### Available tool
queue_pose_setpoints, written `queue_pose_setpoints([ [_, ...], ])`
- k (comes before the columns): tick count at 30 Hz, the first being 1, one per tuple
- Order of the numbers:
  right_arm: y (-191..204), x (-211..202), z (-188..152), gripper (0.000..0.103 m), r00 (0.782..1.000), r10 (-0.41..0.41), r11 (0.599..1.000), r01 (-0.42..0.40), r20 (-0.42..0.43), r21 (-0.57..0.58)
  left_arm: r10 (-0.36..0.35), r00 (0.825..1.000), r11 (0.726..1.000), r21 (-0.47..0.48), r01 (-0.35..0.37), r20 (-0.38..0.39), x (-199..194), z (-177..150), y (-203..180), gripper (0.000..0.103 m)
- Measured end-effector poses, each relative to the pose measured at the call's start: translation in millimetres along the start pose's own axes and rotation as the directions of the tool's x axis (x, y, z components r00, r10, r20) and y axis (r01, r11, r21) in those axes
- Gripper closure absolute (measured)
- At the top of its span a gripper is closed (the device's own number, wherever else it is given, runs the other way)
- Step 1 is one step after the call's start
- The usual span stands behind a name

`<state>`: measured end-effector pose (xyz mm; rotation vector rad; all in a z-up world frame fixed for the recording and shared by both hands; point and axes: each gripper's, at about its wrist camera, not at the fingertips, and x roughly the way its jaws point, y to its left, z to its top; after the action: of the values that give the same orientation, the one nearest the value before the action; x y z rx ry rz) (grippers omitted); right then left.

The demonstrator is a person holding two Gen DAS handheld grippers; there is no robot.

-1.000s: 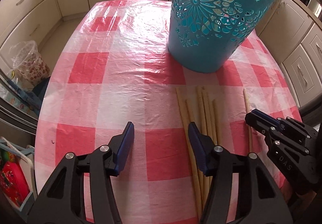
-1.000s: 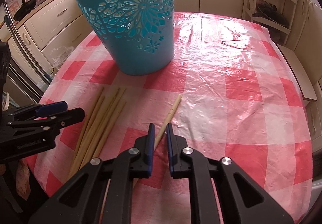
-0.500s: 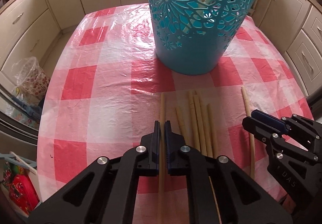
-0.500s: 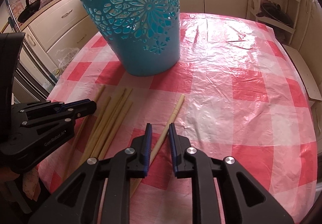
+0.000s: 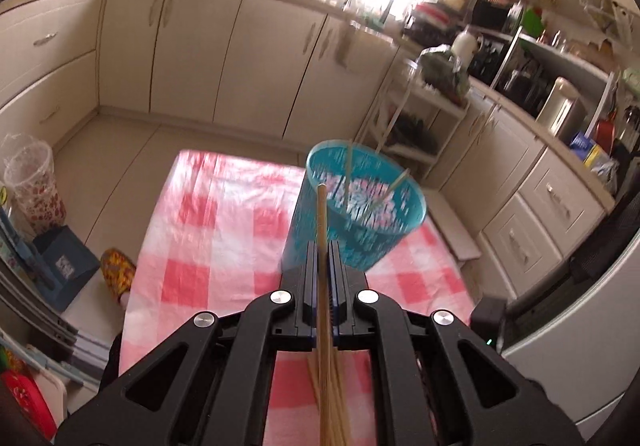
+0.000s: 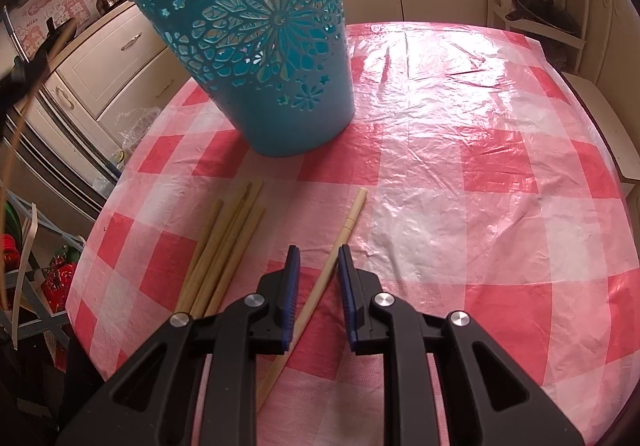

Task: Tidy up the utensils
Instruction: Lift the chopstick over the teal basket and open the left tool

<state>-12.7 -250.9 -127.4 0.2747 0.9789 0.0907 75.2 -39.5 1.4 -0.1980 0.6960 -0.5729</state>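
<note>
Roughly: two sticks in bucket; my left tool clamps a chopstick; right tool gapes astride another chopstick; bundle remains.

Chopsticks I grip: one, clamped in my left gripper
Chopsticks on the table: five, four bundled at 9 o'clock of one lone stick
Chopsticks in the bucket: two
Buckets: one
Grippers: two; my right gripper straddles the lone stick, jaws apart
</note>
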Motion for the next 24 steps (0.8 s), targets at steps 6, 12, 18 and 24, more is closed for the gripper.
queue_pose_setpoints([
  [6, 4.9, 0.6, -0.9, 0.072, 1.000, 0.013, 1.000, -0.013, 0.010, -0.010, -0.049, 0.976, 0.999, 0.028, 0.044, 0.210, 7.3, 71.1, -27.7, 0.099],
  [12, 4.3, 1.8, -0.2, 0.071, 0.999, 0.020, 1.000, -0.020, 0.025, -0.003, -0.034, 0.946, 0.999, 0.027, 0.027, 0.321, 55.2, 102.3, -41.3, 0.099],
  [18, 3.9, 1.9, 1.1, 0.071, 0.999, 0.021, 1.000, -0.021, 0.025, -0.011, 0.043, 0.962, 0.998, 0.031, -0.054, 0.268, 103.5, 100.4, -38.4, 0.098],
  [24, 4.5, 2.1, 1.4, 0.069, 0.999, 0.024, 1.000, -0.024, 0.026, -0.013, 0.080, 0.967, 0.996, 0.026, -0.089, 0.243, 113.9, 81.9, -26.9, 0.098],
])
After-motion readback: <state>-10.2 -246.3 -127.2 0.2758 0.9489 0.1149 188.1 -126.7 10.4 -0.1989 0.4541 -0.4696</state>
